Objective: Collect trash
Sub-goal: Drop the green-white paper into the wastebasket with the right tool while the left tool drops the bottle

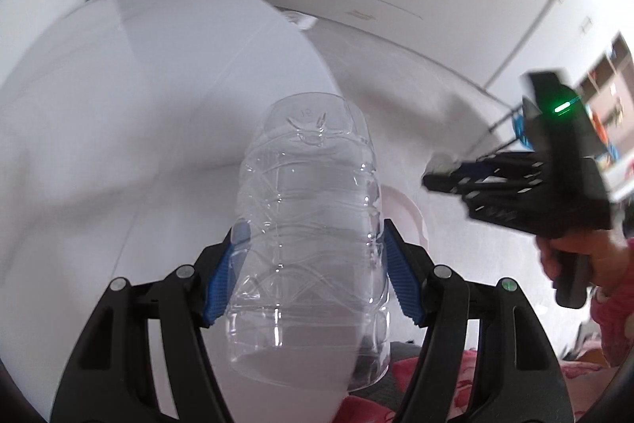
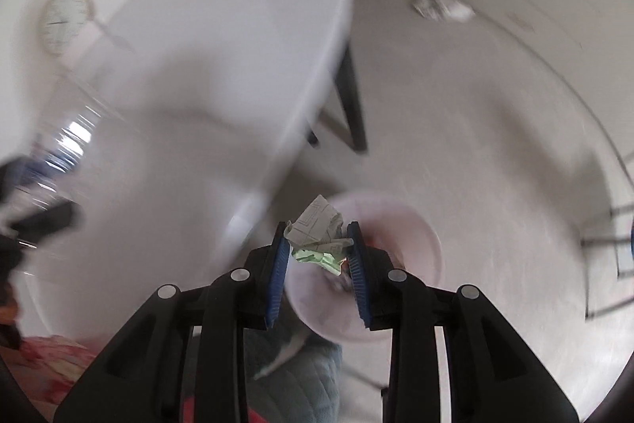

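A: What filled most of the left wrist view?

B: The white table (image 1: 138,113), spreading from nine o'clock up to twelve, with its far side cut off by the lens edge. In the right wrist view the same table (image 2: 222,38) was smeared by motion, and only part of one dark leg (image 2: 348,98) showed beneath it.

A: And on the floor?

B: A pale pink bin (image 2: 400,244) sat at about five o'clock from the centre of the right wrist view, its near rim hidden behind the gripper. From the left wrist view only a sliver of it (image 1: 408,217) showed, at three o'clock from the bottle. Some crumpled stuff (image 2: 440,4) lay far off on the floor at one o'clock — too blurred to name.

A: The left gripper?

B: The left gripper (image 1: 309,276) was clamped on a clear plastic bottle (image 1: 309,224), base pointing away from the camera, blue pads pressing both sides. The neck end was cut off below the view.

A: And the right?

B: The right gripper (image 2: 319,256) pinched a crumpled paper wad (image 2: 317,232) — grey-white with a green scrap under it — between narrowly spaced pads, right over the bin's near edge. From the left wrist view that gripper (image 1: 440,181) appeared at three o'clock, blurred, a hand (image 1: 574,256) on its handle; what it held could not be made out there.
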